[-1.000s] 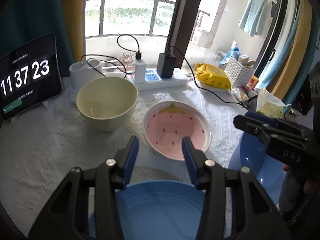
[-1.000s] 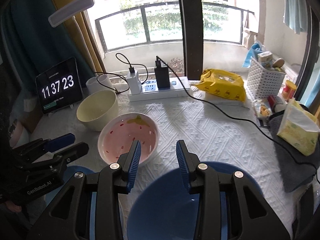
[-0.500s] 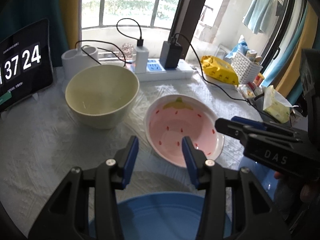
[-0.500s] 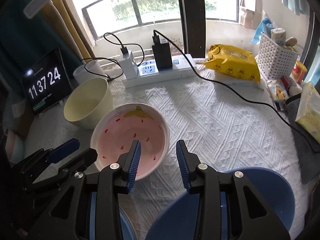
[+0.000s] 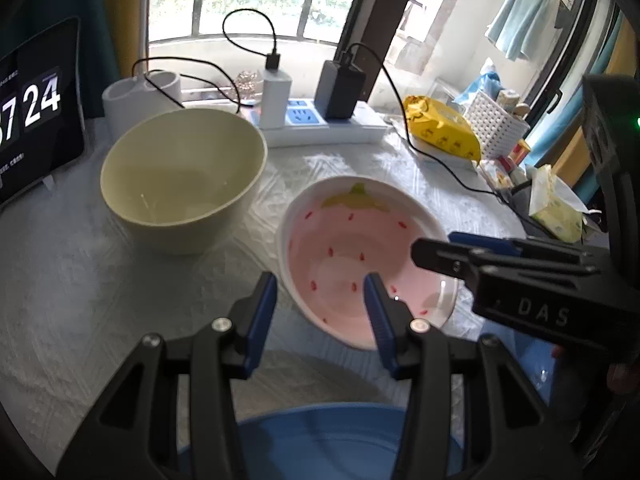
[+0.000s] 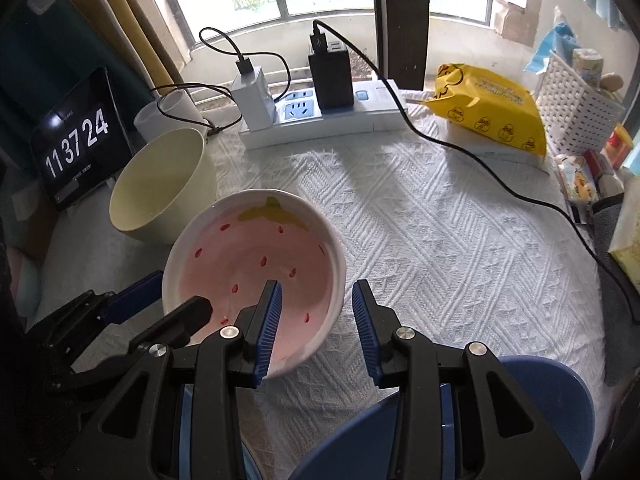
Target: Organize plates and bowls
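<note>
Left hand-held gripper [image 5: 320, 300] hangs part open and empty with its pads straddling the near left rim of the pink strawberry bowl [image 5: 360, 248], which sits on the desk [image 6: 440, 240] just right of the cream bowl [image 5: 180, 184]. Right hand-held gripper [image 6: 318, 312] is likewise part open and empty, its pads either side of that bowl's right rim, with one blue plate [image 5: 320, 440] under the left tool and another blue dish [image 6: 552, 400] under the right. To lift well, I judge each side should seat the rim deep between the pads, close evenly, and raise level so the glazed bowl does not slip or tip.
</note>
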`<state>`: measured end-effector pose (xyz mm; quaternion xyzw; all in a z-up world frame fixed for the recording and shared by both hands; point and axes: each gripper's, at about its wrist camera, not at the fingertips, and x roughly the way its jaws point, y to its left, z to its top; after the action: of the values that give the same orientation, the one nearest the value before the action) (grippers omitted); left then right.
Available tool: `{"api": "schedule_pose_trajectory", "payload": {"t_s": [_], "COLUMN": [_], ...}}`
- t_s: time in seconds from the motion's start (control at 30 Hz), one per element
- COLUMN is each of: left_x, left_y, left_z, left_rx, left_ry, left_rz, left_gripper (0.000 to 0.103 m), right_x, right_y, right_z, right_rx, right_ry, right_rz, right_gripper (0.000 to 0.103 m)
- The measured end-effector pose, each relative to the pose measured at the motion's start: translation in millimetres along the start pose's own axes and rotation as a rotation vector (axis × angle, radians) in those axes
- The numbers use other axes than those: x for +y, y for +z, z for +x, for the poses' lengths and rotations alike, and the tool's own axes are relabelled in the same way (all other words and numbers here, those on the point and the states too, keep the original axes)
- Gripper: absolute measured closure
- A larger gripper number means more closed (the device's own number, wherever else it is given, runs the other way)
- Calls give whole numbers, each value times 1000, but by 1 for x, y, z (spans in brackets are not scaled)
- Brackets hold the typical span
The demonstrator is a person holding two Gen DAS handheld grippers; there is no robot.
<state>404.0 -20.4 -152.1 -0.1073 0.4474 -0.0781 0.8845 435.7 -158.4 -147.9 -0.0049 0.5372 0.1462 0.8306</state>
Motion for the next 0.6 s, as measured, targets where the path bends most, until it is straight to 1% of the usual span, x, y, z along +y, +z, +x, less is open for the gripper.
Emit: {"api": "schedule_pose_trajectory", "payload": {"t_s": [0.27, 0.5, 0.57, 0.6], "left_x": [-2, -5, -5, -5], "left_y": [0, 0, 0, 0], "left_z": [1, 7, 7, 7], "left_rx": [-1, 12, 9, 9], "left_ry": [7, 18, 18, 19], "left_rz": [13, 32, 33, 31], "left_gripper": [58, 58, 59, 60], "right_x": [2, 8, 9, 10], "right_y": [6, 7, 8, 7], "right_z": [8, 12, 13, 13], "right_rx": [47, 55, 50, 44], "right_ry": [11, -14, -26, -40], "right_rz": [-12, -36, -42, -47], "right_gripper": [64, 64, 66, 68]}}
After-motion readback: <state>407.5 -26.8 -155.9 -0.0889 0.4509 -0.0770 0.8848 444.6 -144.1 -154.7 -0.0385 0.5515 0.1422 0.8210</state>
